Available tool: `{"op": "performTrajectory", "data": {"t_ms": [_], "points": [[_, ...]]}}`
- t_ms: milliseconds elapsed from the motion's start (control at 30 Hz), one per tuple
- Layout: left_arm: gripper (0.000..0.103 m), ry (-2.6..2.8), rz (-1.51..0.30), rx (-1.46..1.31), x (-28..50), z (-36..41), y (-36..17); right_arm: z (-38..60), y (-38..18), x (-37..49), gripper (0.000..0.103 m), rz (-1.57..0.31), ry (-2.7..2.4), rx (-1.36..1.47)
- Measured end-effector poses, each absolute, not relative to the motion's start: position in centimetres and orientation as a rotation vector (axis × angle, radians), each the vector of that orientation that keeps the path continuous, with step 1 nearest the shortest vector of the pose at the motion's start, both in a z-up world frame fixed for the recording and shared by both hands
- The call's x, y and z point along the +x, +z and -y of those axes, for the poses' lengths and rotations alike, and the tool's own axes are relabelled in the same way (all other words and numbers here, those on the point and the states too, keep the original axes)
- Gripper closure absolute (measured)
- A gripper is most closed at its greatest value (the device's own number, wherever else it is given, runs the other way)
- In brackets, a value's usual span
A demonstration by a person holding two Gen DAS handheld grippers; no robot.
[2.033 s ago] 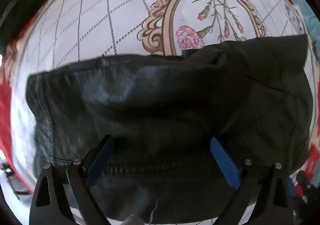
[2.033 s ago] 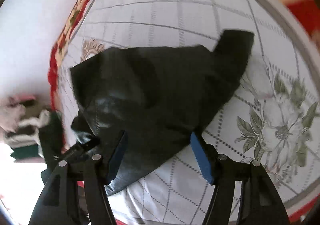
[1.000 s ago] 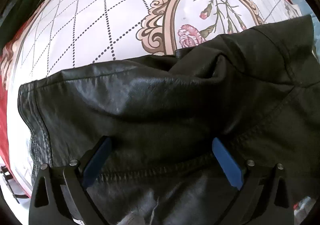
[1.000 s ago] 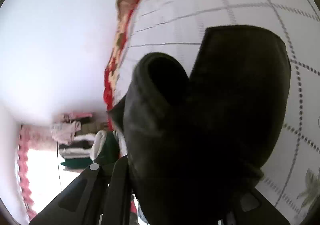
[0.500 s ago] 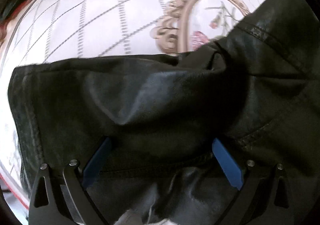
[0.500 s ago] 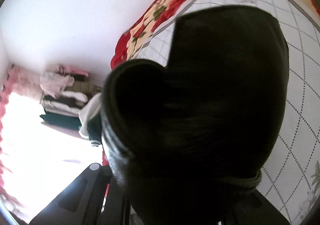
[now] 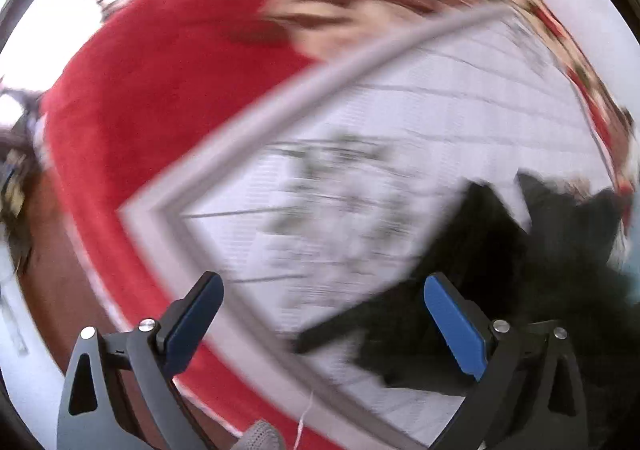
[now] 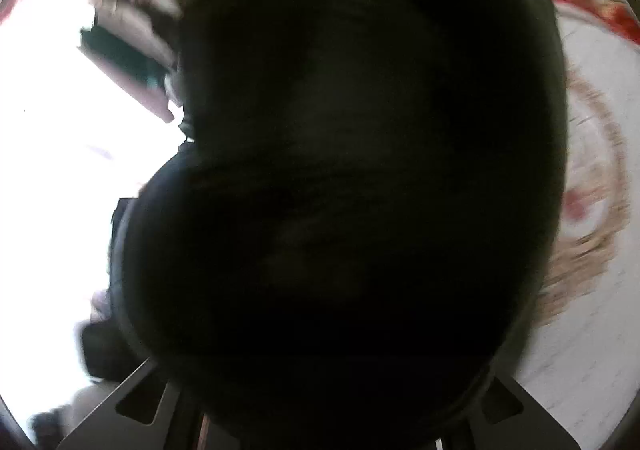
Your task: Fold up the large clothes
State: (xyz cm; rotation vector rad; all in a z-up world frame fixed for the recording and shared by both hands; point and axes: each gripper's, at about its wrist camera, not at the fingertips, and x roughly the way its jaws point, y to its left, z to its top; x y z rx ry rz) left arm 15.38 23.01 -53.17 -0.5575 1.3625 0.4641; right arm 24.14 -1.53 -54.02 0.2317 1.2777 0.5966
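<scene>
Roughly: left tool (image 7: 320, 310) spread wide, nothing between the blue pads (image 7: 454, 324), only blurred bedspread (image 7: 400, 122) with grid print and red border in the gap. Black jacket (image 7: 500, 290) off to that tool's right, one dark edge running just behind the right pad; contact unclear in the blur. Right tool almost wholly hidden; only bits of frame at the bottom edge of its view, jacket (image 8: 340, 190) bunched right against the lens. Couldn't tell whether that tool was clamped on it, though likely carrying it. Long axis of the jacket unreadable. Judged mid-fold: right hand much nearer the garment, left needing to swing rightward to regrip. Risk: bunching instead of a flat fold.
</scene>
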Motion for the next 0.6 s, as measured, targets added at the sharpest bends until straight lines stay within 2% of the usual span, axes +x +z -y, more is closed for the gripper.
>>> {"op": "performTrajectory", "data": {"t_ms": [100,133,200,233,267,300,433,600], "points": [[0.0,0.545,-1.359,-0.582,13.1,-25.5,-53.0,-3.6,-59.7,22.9,0.088,-1.446,0.609,0.157],[0.0,0.559,-1.356,-0.591,12.3,-26.0,-52.7,-4.4,-61.2,22.8,0.082,-1.504,0.598,0.159],[0.0,0.578,-1.342,-0.599,11.5,-27.0,-51.8,-4.8,-61.7,23.0,0.076,-1.541,0.589,0.181],[0.0,0.578,-1.334,-0.603,11.4,-27.0,-51.3,-4.6,-61.1,23.3,0.066,-1.537,0.611,0.216],[0.0,0.576,-1.322,-0.605,11.2,-27.2,-50.6,-4.2,-60.5,23.5,0.04,-1.539,0.652,0.27],[0.0,0.575,-1.305,-0.599,11.1,-27.2,-49.8,-3.6,-59.8,23.8,0.032,-1.559,0.688,0.311],[0.0,0.562,-1.235,-0.587,11.6,-25.9,-46.6,0.0,-56.0,23.0,0.03,-1.511,0.739,0.354],[0.0,0.499,-1.213,-0.538,14.4,-22.0,-45.5,7.0,-50.8,25.5,0.03,-1.272,0.552,0.307]]}}
